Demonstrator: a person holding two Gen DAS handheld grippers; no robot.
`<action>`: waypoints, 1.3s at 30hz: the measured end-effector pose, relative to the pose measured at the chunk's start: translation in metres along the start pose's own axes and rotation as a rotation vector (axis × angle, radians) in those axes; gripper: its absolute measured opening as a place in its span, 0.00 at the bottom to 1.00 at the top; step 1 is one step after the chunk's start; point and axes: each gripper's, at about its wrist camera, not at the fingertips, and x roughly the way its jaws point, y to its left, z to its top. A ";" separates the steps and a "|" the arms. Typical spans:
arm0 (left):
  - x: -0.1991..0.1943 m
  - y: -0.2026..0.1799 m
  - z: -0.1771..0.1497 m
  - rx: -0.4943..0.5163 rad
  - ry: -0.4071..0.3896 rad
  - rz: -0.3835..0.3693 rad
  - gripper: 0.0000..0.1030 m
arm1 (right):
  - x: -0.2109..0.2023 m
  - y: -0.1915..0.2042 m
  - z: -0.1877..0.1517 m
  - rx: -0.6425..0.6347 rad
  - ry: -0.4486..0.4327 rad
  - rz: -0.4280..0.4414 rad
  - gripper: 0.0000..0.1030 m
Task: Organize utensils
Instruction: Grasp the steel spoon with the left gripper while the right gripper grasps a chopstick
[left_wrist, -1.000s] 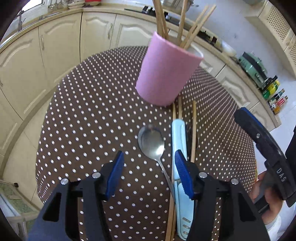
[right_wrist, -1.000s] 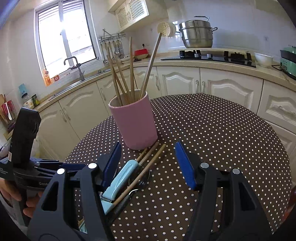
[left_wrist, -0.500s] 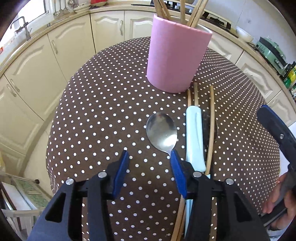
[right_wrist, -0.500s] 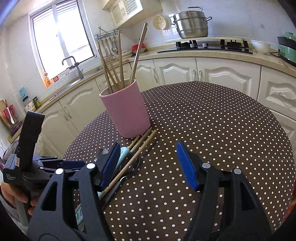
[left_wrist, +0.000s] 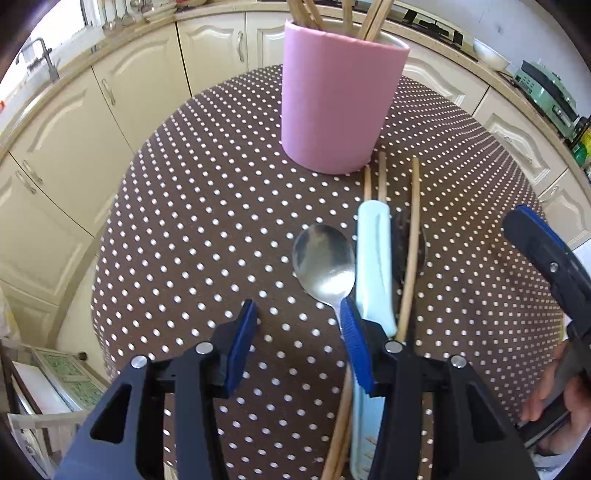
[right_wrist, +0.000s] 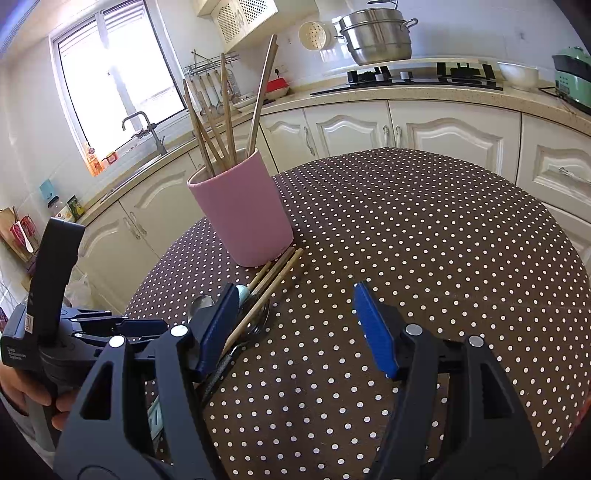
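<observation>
A pink holder (left_wrist: 338, 99) with several wooden chopsticks in it stands upright on the dotted table; it also shows in the right wrist view (right_wrist: 243, 210). In front of it lie a metal spoon (left_wrist: 323, 258), a light-blue handled utensil (left_wrist: 373, 266), loose chopsticks (left_wrist: 412, 236) and a dark spoon (left_wrist: 399, 236). My left gripper (left_wrist: 297, 341) is open, low over the table, its right finger at the spoon's neck. My right gripper (right_wrist: 295, 325) is open and empty, to the right of the pile.
The round table with a brown dotted cloth (right_wrist: 443, 229) is ringed by cream cabinets (left_wrist: 110, 92). A counter with a hob and steel pot (right_wrist: 376, 37) stands behind. The sink and window (right_wrist: 110, 81) are at the left.
My left gripper has come down and forward toward the spoon and narrowed a little. My right gripper has drawn back and to the right, away from the pile.
</observation>
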 end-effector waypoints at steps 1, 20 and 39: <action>0.001 -0.003 -0.001 0.005 0.006 0.001 0.45 | -0.001 -0.001 0.000 0.001 0.001 0.001 0.63; 0.005 -0.007 -0.009 0.071 -0.065 0.069 0.08 | 0.001 -0.003 -0.002 0.020 0.046 0.004 0.64; -0.014 0.044 0.001 -0.136 -0.215 -0.116 0.03 | 0.073 0.001 0.021 0.137 0.270 -0.005 0.64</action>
